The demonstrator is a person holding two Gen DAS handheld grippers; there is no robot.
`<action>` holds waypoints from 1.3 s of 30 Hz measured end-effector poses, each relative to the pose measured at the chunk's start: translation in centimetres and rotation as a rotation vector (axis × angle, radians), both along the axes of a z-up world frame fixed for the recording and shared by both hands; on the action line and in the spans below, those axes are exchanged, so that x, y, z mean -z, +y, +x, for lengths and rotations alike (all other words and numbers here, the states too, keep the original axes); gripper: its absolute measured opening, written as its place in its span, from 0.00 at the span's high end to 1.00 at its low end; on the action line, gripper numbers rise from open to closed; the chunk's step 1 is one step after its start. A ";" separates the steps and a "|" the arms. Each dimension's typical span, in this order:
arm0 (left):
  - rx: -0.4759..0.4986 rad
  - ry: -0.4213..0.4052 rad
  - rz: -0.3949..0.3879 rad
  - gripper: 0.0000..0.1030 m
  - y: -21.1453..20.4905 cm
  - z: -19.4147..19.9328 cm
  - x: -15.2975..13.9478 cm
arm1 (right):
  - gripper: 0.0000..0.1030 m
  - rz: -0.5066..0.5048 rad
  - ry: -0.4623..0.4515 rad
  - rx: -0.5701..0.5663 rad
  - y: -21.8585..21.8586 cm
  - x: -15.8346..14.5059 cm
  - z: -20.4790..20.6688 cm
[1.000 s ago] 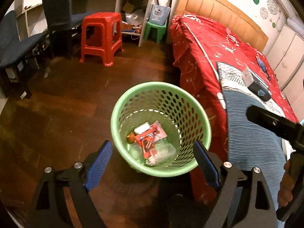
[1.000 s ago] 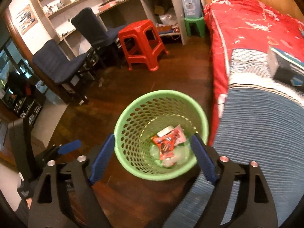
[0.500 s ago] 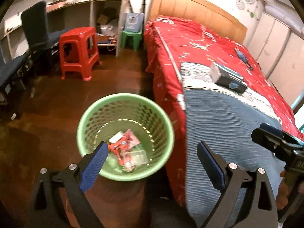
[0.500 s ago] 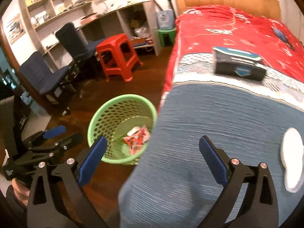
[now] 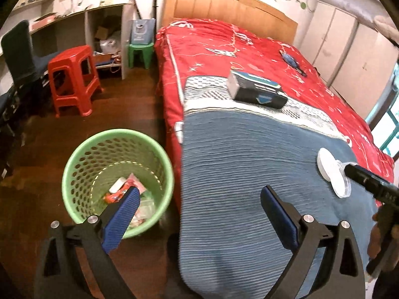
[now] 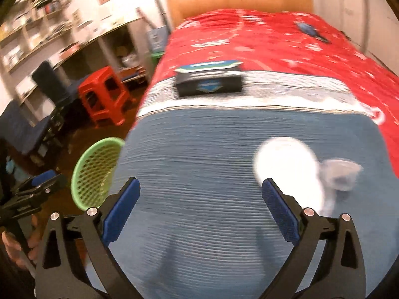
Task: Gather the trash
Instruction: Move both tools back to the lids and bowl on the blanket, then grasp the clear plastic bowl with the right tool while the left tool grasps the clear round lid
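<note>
The fingers point(image 6: 122, 209) of both grippers have just opened wide and hold nothing. Some trash already lies in the green basket point(image 5: 74, 164) beside the bed; a white lid point(image 5: 329, 168) and a clear cup point(image 6: 341, 174) wait on the bed's blue blanket point(image 5: 249, 164)

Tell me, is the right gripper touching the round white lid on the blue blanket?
Apart: the right wrist view shows the right gripper open, the round white lid ahead of its pads.

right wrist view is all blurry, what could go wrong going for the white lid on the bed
The right gripper is open and empty, but the blur suggests fast motion, so it may overshoot the white lid. A clear cup sits right beside the lid and could be knocked over. The lid lies flat on the soft blue blanket, so the fingers may pinch fabric.
</note>
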State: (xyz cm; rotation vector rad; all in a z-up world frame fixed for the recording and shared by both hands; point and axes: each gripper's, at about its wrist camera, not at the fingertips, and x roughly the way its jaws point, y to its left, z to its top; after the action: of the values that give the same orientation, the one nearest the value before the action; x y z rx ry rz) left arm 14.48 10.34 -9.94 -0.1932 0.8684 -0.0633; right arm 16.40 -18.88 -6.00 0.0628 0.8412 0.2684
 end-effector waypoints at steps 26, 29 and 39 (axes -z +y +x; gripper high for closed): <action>0.141 0.042 0.052 0.08 -8.6 1.4 0.7 | 0.14 0.179 0.201 0.323 -17.5 4.7 5.0; 0.169 0.042 0.057 0.08 -9.6 1.5 0.7 | 0.21 0.206 0.223 0.333 -17.8 5.5 5.7; 0.352 0.035 0.087 0.07 -15.8 2.0 0.5 | 0.37 0.298 0.239 0.352 -19.4 6.1 5.8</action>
State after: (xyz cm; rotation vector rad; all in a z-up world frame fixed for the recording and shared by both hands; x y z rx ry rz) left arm 16.48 -5.45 -10.39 0.0423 0.9302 -0.3506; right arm 22.16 -38.25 -12.14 0.5248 1.0043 0.0515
